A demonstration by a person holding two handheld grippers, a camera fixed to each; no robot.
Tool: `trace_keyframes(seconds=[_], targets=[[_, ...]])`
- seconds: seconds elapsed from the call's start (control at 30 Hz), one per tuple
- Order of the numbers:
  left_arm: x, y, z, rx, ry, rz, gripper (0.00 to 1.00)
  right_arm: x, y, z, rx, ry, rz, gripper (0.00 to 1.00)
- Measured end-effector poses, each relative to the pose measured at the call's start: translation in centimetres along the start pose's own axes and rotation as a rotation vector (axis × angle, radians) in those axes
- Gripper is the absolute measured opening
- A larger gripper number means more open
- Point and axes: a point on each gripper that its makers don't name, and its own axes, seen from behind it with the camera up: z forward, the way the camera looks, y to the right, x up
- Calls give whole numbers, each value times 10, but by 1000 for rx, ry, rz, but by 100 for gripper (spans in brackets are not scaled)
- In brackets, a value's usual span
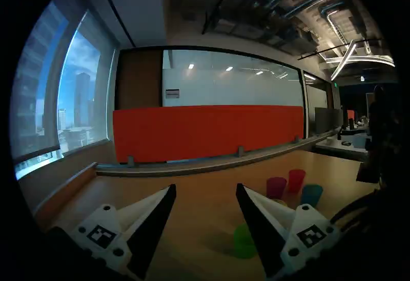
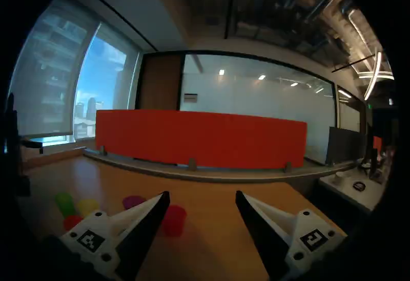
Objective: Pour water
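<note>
Interior dim overall. Blue daylight enters through the tall glass window [image 1: 77, 101] at left; white ceiling strip lights [image 1: 344, 59] glare upper right. Orange-brown wooden surface [image 1: 215, 178] shows soft shadows. Left gripper [image 1: 205, 186] jaws sharp. Fisheye bends lines; edges darken.

An orange partition [image 1: 205, 132] stood along the far edge of the wooden desk [image 1: 205, 204]. Left of the partition, a tall window [image 1: 77, 101] showed towers and blue sky. Above the partition ran a frosted glass wall [image 1: 230, 78].
</note>
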Motion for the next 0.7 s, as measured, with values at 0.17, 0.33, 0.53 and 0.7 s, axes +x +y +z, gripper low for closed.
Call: trace_keyframes(seconds=[0.17, 0.33, 0.53, 0.7], targets=[[3, 3, 5, 25, 9, -26, 86, 9, 12, -2, -59, 33, 32, 99], [10, 6, 8, 34, 32, -51, 86, 11, 19, -3, -94, 47, 56, 100], [13, 6, 12, 40, 38, -70, 86, 11, 23, -3, -118, 56, 74, 100], [17, 2, 14, 57, 47, -60, 86, 12, 25, -2, -120, 52, 75, 99]])
